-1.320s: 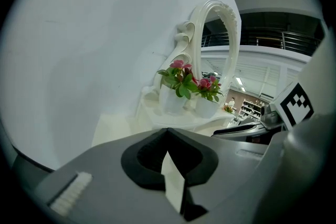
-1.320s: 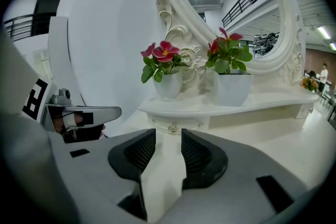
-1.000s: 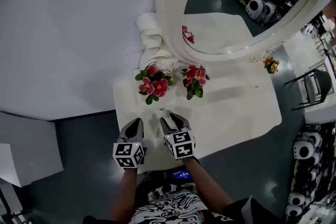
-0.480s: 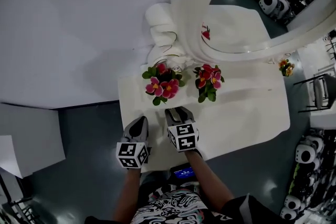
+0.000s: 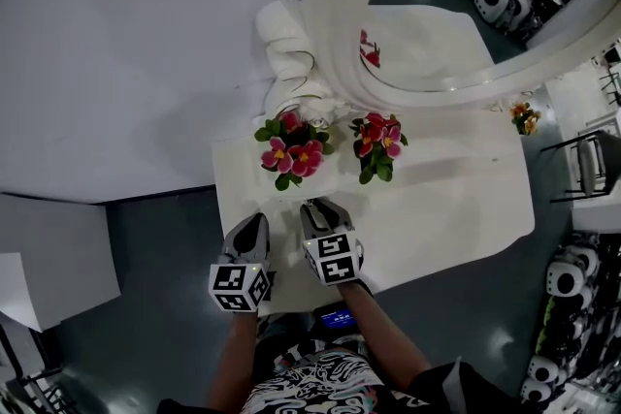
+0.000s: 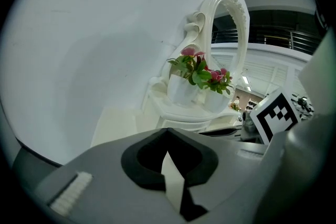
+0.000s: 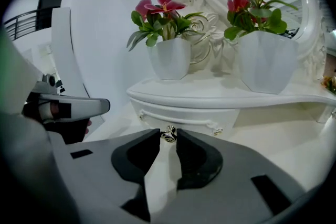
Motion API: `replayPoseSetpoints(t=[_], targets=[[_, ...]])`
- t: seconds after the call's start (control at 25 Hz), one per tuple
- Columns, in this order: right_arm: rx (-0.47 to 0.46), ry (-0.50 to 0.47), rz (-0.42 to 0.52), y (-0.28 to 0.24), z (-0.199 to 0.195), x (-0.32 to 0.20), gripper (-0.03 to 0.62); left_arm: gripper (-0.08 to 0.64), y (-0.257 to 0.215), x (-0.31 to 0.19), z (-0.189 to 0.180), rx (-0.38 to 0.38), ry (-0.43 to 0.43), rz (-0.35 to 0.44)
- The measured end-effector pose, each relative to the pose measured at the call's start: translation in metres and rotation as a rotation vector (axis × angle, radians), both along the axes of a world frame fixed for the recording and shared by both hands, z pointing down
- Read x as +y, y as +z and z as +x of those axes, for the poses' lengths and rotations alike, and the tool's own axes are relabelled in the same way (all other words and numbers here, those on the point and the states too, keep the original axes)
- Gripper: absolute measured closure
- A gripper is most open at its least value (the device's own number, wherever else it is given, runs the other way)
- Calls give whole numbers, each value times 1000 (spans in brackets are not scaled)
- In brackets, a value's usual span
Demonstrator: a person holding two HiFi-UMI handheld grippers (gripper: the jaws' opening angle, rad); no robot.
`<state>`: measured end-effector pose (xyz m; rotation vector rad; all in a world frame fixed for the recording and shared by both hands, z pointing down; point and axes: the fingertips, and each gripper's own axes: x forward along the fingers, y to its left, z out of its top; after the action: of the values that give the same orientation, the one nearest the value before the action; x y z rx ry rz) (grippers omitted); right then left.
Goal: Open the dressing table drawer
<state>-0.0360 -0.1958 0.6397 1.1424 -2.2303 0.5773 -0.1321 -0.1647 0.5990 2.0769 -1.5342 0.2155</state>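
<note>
The white dressing table [image 7: 220,96] carries a small drawer [image 7: 191,116] under its shelf, with a metal knob [image 7: 168,135] at the drawer's middle. My right gripper [image 7: 168,132] has its jaws closing, and the knob sits between their tips with a little gap still showing. From the head view, the right gripper [image 5: 320,211] is over the tabletop's front, just below the two flower pots. My left gripper [image 6: 168,129] is shut on nothing and hovers to the left, [image 5: 250,233] near the table's left front corner.
Two white pots of pink flowers [image 5: 291,152] [image 5: 378,143] stand on the shelf above the drawer, under a big oval mirror [image 5: 456,5]. A small orange bouquet [image 5: 525,117] sits at the far right. A dark chair [image 5: 582,160] and white machines [image 5: 563,276] stand on the floor to the right.
The right gripper's jaws have narrowed from wide open and it has sunk a little toward the drawer front. The left gripper has stayed where it was.
</note>
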Motion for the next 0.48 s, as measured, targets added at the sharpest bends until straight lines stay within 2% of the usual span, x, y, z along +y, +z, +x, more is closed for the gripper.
replayPoseSetpoints(t=[0.48], targets=[[5, 13, -32, 2, 9, 48, 491, 558, -4, 17, -6, 0, -16, 11]])
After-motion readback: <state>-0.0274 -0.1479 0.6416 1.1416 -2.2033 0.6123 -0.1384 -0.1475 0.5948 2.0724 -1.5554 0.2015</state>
